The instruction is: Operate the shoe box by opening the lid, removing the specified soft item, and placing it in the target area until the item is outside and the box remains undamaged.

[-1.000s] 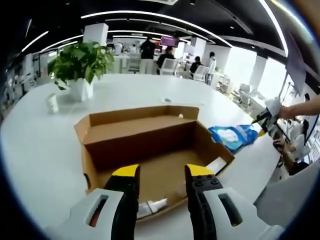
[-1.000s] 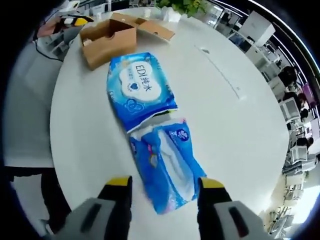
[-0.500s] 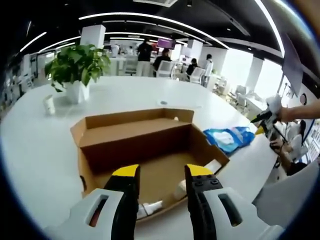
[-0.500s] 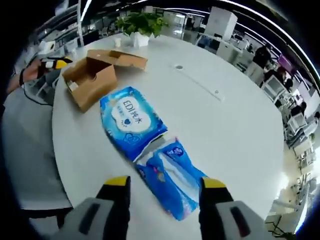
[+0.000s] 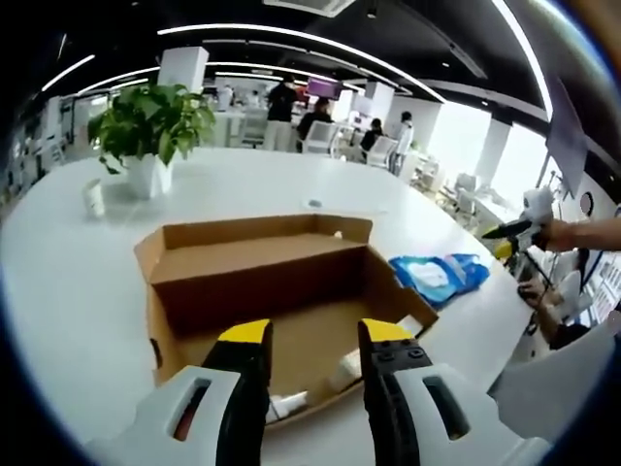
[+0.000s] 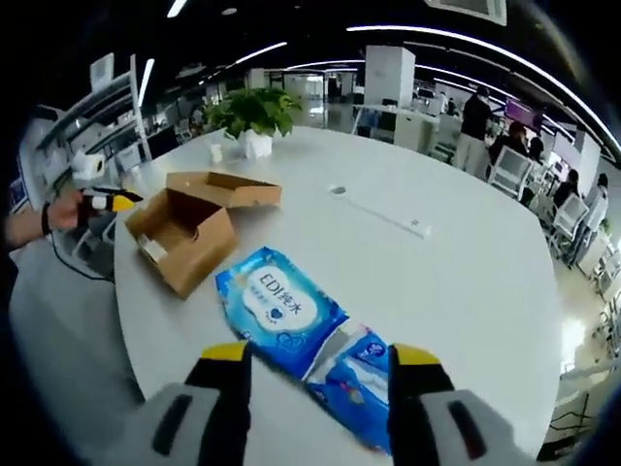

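right hand-held gripper [image 6: 315,374] hovers over wipes pack [image 6: 281,311], seemingly empty.

left tongs [image 5: 312,335]: jaws apart, empty | right tongs [image 6: 312,361]: jaws apart, empty

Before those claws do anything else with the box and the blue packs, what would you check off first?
1. Shoe box lid open: ok.
2. Box undamaged: ok on the sides in view.
3. Blue packs outside the box, on the white table: ok.
4. Left claw open and empty: ok.
5. Right claw open, let go of the packs: ok.
6. Small white pieces in the box meant to stay: cannot tell.
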Action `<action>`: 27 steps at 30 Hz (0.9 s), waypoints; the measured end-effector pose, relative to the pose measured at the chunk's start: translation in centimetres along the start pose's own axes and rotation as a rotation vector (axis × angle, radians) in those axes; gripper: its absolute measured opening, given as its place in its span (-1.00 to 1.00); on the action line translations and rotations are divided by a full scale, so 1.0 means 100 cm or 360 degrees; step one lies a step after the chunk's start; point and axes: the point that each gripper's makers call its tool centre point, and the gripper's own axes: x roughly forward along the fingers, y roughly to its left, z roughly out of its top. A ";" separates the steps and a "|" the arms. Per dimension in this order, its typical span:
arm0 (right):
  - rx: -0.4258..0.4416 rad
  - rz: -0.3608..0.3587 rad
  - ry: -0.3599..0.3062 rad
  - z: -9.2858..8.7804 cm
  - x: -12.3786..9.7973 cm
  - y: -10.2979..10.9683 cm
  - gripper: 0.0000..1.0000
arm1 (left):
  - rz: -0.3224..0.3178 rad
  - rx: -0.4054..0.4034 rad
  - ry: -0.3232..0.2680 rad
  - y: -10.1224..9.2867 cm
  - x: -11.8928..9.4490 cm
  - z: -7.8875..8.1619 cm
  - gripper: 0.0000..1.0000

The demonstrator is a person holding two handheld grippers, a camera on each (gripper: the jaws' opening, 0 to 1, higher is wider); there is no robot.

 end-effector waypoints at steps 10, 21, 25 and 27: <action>0.0046 0.0060 -0.0127 0.010 -0.002 0.029 0.17 | -0.0009 -0.0026 -0.0016 0.000 0.001 0.002 -0.29; 0.0157 0.0118 -0.0287 0.032 0.001 0.060 0.26 | -0.0044 -0.0009 -0.0032 -0.005 0.003 0.004 -0.28; 0.0142 0.0124 -0.0297 0.037 0.001 0.069 0.30 | -0.0053 -0.0010 -0.0040 -0.005 0.004 0.006 -0.28; 0.0147 0.0132 -0.0312 0.038 0.001 0.071 0.31 | -0.0056 -0.0007 -0.0040 -0.005 0.004 0.006 -0.28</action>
